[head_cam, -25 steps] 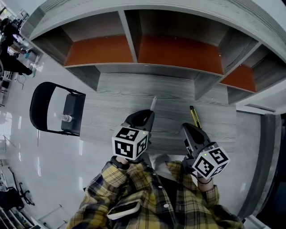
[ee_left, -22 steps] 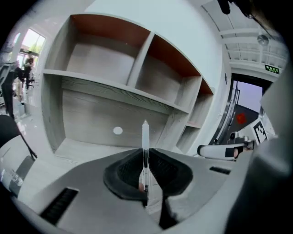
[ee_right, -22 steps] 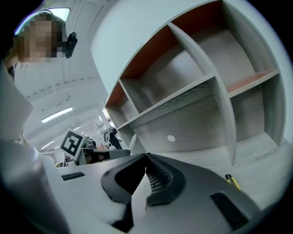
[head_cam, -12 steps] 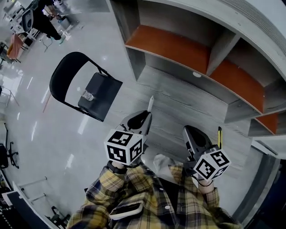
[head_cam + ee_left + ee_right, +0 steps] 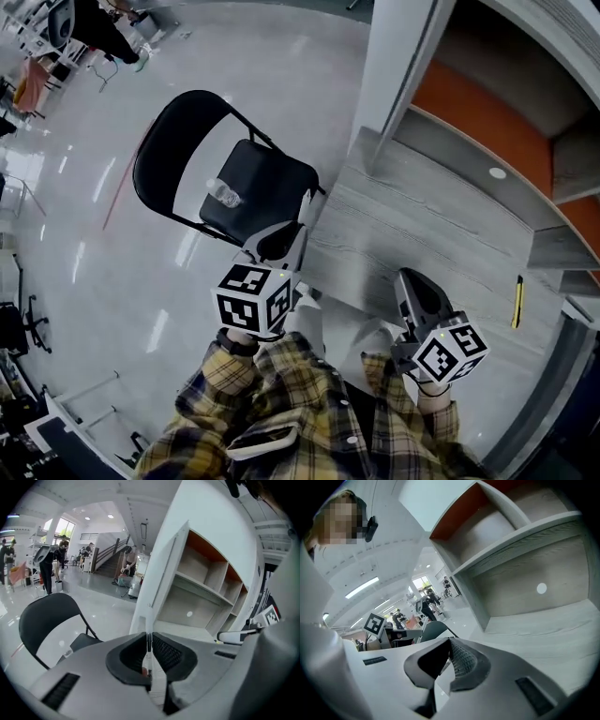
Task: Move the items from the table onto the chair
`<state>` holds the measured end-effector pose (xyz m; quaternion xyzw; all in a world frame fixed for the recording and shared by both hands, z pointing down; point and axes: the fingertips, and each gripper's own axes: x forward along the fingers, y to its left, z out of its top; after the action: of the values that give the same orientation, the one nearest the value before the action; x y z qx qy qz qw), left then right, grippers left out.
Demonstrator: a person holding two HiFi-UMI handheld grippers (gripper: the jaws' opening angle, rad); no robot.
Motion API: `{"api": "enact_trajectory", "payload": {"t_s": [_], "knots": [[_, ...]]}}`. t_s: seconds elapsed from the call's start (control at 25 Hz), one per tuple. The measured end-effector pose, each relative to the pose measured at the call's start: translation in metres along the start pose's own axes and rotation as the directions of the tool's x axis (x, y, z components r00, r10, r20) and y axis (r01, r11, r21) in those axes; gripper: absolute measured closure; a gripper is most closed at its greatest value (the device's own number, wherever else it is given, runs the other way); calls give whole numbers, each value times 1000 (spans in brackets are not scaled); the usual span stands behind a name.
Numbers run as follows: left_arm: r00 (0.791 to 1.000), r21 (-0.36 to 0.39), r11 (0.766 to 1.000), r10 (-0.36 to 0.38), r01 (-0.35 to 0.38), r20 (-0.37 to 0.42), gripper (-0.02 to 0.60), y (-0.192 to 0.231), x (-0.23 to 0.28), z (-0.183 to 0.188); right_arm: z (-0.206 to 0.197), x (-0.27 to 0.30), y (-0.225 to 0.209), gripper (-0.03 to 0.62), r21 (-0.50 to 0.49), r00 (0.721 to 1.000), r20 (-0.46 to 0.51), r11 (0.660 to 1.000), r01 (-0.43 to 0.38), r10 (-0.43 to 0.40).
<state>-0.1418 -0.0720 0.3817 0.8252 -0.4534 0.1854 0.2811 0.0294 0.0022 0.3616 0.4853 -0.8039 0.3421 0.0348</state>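
1. Two grippers are showing just ahead of the plaid shirt (image 5: pixel 281 412). The right gripper (image 5: pixel 413 281) is hanging over the near edge of the table (image 5: pixel 422 225), and its own view is showing the jaws clenched together with nothing between them.
2. The left gripper (image 5: pixel 278 242) is grasping a thin pale stick (image 5: pixel 149 654), which is standing upright between the pads with a small red mark low on it. This gripper is hovering at the near corner of the chair (image 5: pixel 272 178).
3. A second ago both grippers were facing the table and the shelves (image 5: pixel 487 103), with the chair far off to the left. Since then the person has been turning left, and the left gripper has been carrying the stick off the table towards the seat. The carry is looking nearly done, with lowering and letting go probably remaining.
4. A small clear bottle (image 5: pixel 223 193) is already lying on the seat, towards the backrest. The stick is probably needing a spot beside it, well in from the edge, since a thin round thing could be rolling off.
5. Farther right, a yellow tool (image 5: pixel 517 302) is lying on the table, well apart from both grippers. It is looking like the next thing to fetch.
6. Far off, people (image 5: pixel 49 566) are standing in the bright hall.
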Motion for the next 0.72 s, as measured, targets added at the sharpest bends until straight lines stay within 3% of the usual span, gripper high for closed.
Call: {"api": "enact_trajectory", "payload": {"t_s": [0.2,0.44,0.72], "knots": [[998,-32,999,23,-25,-61,538,96,11,-24,-21,72,35,577,8,1000,-25,1000,1,-1],[984,-74,993,76,-89,-164,538,188,55,-89,-48,145,51,577,37,996,-82,999,-38,40],[941,-145,972,135,-187,-311,538,269,123,-197,-95,206,31,577,61,984,-170,997,-50,59]]}}
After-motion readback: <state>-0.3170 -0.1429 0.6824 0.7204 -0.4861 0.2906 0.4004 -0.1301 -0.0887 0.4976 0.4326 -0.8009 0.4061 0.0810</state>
